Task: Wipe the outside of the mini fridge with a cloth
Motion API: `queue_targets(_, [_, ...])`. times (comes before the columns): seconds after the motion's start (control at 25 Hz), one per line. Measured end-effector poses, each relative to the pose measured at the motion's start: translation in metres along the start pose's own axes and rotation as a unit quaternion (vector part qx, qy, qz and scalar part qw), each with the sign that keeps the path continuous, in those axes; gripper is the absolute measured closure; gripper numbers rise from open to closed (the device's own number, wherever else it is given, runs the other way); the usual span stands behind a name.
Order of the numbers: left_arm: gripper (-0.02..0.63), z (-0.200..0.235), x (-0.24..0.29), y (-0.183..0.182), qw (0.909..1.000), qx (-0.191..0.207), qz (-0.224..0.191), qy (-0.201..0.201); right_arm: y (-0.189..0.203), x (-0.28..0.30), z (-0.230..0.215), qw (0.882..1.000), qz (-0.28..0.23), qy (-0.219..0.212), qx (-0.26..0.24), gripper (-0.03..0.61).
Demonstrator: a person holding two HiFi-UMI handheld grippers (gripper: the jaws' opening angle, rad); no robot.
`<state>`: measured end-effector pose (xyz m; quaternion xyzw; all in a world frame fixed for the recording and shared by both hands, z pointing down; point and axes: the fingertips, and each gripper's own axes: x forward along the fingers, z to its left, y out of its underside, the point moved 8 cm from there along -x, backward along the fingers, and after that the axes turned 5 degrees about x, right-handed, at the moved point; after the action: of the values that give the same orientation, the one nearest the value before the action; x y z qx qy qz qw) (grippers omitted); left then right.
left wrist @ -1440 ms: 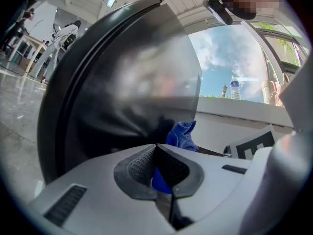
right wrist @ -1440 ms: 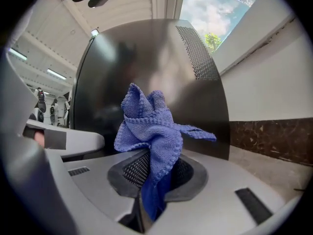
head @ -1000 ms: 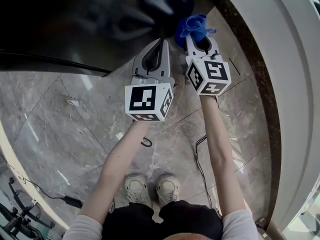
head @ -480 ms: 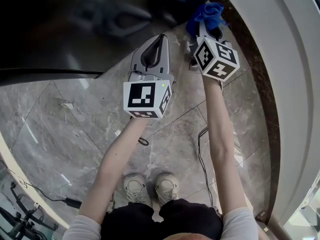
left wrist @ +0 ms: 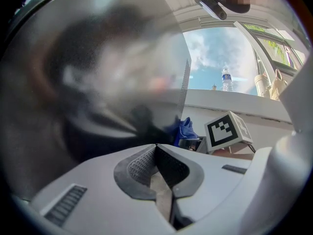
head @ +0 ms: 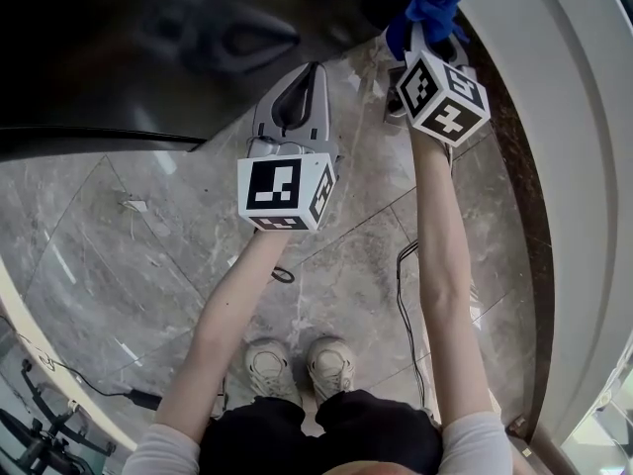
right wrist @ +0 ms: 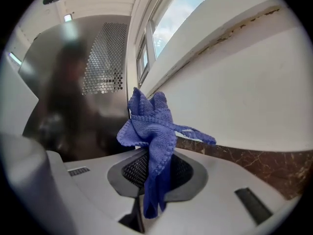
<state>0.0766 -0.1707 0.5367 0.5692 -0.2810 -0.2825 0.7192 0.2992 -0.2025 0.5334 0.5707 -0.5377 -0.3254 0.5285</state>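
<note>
The mini fridge (head: 148, 47) is a glossy black box filling the top left of the head view; its dark side (right wrist: 73, 97) and vent grille show in the right gripper view. My right gripper (head: 431, 30) is shut on a blue knitted cloth (head: 427, 8), held at the fridge's right edge by the white wall; the cloth (right wrist: 149, 131) bunches above the jaws. My left gripper (head: 309, 72) is shut with nothing in it, its tip pointing at the fridge's front (left wrist: 88, 92). From the left gripper view the cloth (left wrist: 186, 130) and the right gripper's marker cube show beyond.
A white wall (head: 554, 166) with a brown stone skirting (head: 514, 156) runs down the right. The floor is grey marble (head: 119, 265); a black cable (head: 406, 305) lies by the person's shoes (head: 302, 369). A water bottle (left wrist: 226, 78) stands on a window ledge.
The right gripper has carried the cloth up and to the right along the fridge's edge toward the wall. The left gripper has stayed almost still.
</note>
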Motion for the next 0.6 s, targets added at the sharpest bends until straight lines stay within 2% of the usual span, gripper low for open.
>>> queue_targets(0.2, [0.61,-0.004,-0.028,-0.02,0.9995,0.027,-0.016,0.003,0.011,-0.04,0.007,1.0,0.008,0.007,0.016,0.489])
queue_targets(0.4, [0.61,0.003,-0.056,-0.045,0.9989,0.02,-0.037,-0.02,0.024,-0.076,0.032,0.999,0.016,-0.009,0.049,0.489])
queue_targets(0.6, [0.61,0.005,-0.088,-0.076,0.9967,0.022,-0.066,-0.042,0.013,-0.114,0.07,0.998,0.028,-0.033,0.04,0.489])
